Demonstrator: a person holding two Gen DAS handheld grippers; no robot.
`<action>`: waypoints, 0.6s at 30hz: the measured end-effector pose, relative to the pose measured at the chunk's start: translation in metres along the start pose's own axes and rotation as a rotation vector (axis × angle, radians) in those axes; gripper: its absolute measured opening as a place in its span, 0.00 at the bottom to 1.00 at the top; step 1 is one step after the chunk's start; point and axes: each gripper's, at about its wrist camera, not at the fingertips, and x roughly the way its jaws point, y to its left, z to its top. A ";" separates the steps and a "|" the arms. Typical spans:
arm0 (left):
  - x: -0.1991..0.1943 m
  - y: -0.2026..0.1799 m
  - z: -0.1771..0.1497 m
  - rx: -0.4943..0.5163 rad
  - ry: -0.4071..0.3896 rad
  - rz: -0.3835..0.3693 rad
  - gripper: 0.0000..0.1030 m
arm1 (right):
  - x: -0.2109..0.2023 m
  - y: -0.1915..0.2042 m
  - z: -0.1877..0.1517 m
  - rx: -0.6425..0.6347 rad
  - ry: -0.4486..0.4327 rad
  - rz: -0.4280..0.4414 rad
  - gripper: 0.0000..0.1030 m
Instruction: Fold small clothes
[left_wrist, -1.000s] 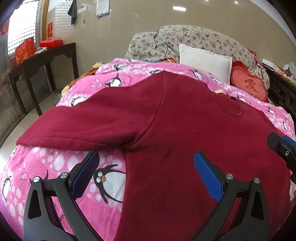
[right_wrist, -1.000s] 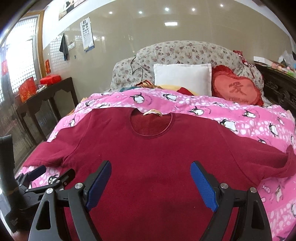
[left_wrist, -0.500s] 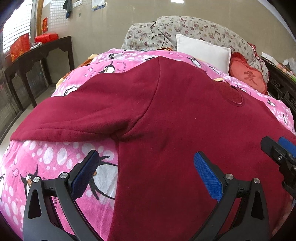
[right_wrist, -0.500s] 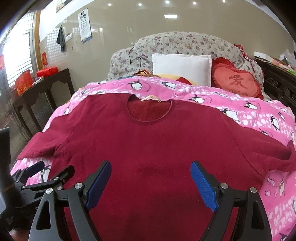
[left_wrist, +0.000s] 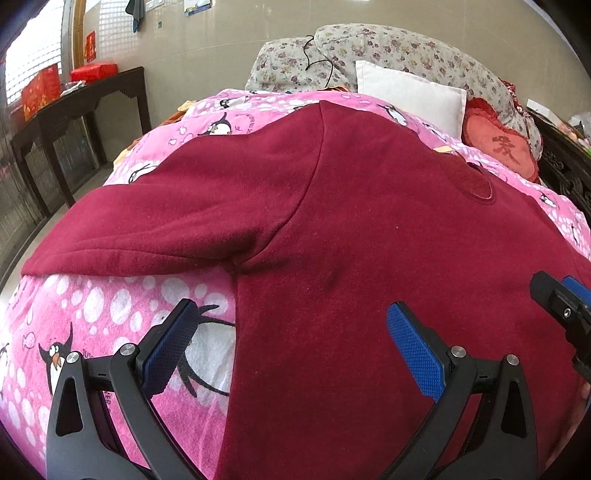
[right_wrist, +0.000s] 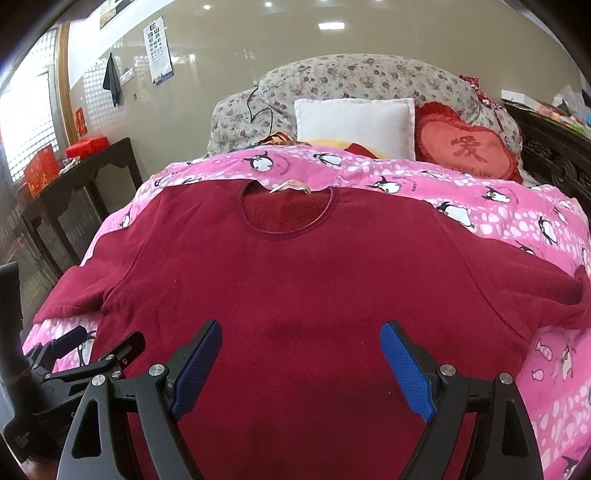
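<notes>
The maroon sweatshirt (right_wrist: 295, 280) lies flat, front up, on the penguin blanket (right_wrist: 498, 218), collar away from me and sleeves spread sideways. I hold both tongs gaping and empty over its hem end. My left tongs (left_wrist: 291, 347) straddle its left side edge below the sleeve (left_wrist: 177, 221), nearest that sleeve; my right tongs (right_wrist: 301, 365) hover mid-body.

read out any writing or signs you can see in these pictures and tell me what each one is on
"爱", with small "I love you" below it: on the red heart cushion.
"E" at the top: eye chart on the wall; lower rows too small to read.
Lettering by the penguins: pink blanket, too blurred to read.
Red paper by the window and red boxes on the side table: markings too blurred to read.
Red sweater: its neck label shows no readable text.
</notes>
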 end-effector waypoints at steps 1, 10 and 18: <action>0.001 0.000 0.001 0.000 0.000 0.000 0.99 | 0.001 0.000 -0.001 -0.001 0.002 -0.002 0.84; 0.003 0.000 0.001 -0.003 0.007 0.003 0.99 | 0.004 0.000 -0.003 0.003 0.019 -0.008 0.84; -0.001 0.005 0.001 -0.021 -0.008 -0.021 0.99 | 0.008 -0.004 -0.004 0.016 0.036 -0.006 0.84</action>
